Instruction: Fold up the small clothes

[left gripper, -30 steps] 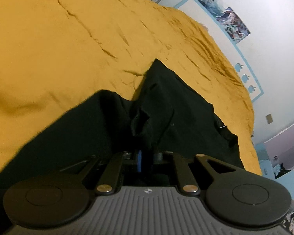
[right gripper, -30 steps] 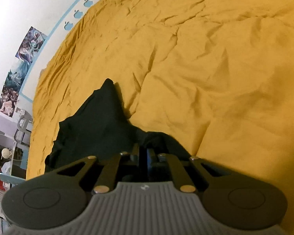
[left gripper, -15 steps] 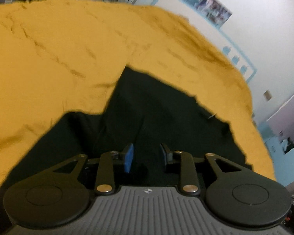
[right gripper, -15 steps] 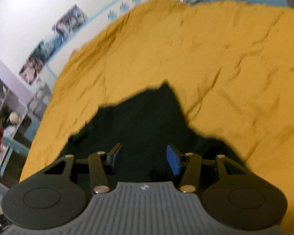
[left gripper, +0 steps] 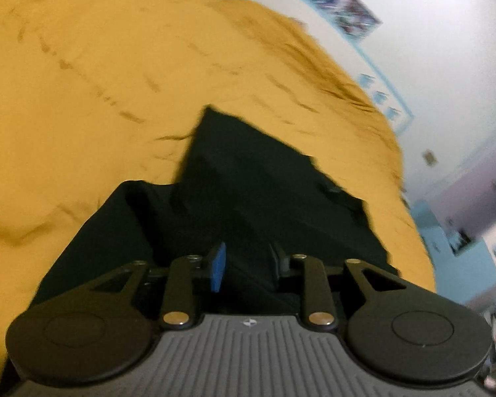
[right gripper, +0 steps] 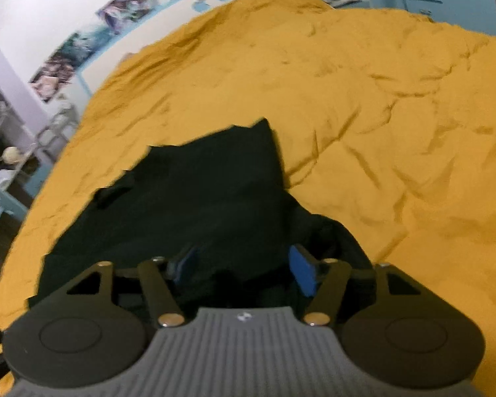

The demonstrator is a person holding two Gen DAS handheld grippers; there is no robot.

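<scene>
The jaws of the right gripper (right gripper: 243, 269) are observed well apart, having just been opening, with nothing clamped; only dark cloth is seen below the gap. The jaws of the left gripper (left gripper: 248, 263) are found parted by a narrower gap, also having opened within the last moment, and no fabric is pinched between them. Directly beneath and ahead of both sets of jaws the black garment (left gripper: 248, 182) is laid, partly folded, on the yellow bedspread (left gripper: 82, 82), which is seen beyond it on every side. The garment is judged light, limp and non-slippery; it is expected to sag and unfold if lifted by one point. Hold is best taken at two corners of an outer edge.
</scene>
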